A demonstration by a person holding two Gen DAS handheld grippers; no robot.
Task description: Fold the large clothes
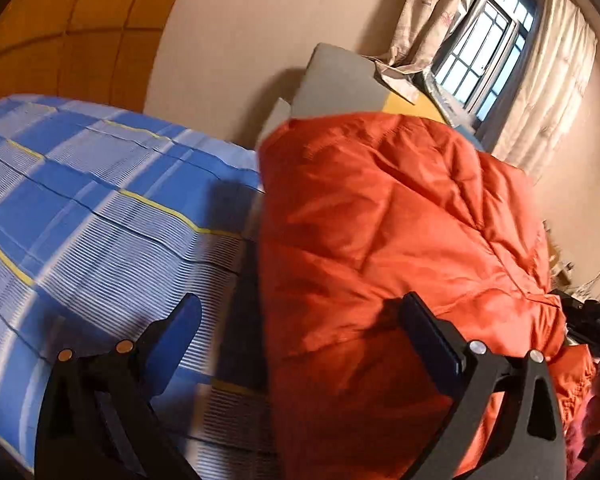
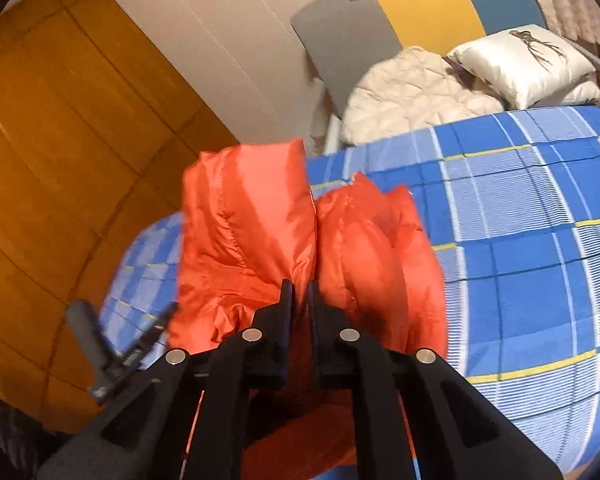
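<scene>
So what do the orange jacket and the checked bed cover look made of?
Orange jacket: probably a synthetic shell such as nylon, glossy, with puffy stitched quilting suggesting padded filling. Checked bed cover: looks like woven cotton or a blend, matte, with printed blue plaid and fine stripes.

Left hand-held gripper (image 1: 300,316): matte black angular fingers, blue pads, copper-toned round screws at 9 o'clock, silver at 3. Right hand-held gripper (image 2: 299,294): black, four silver screws.

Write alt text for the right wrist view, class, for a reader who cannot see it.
The right gripper, jaws nearly closed, pinches a fold of an orange puffer jacket above a bed covered by a blue plaid sheet. Behind lie a cream quilt, a white pillow and a wooden wardrobe.
</scene>
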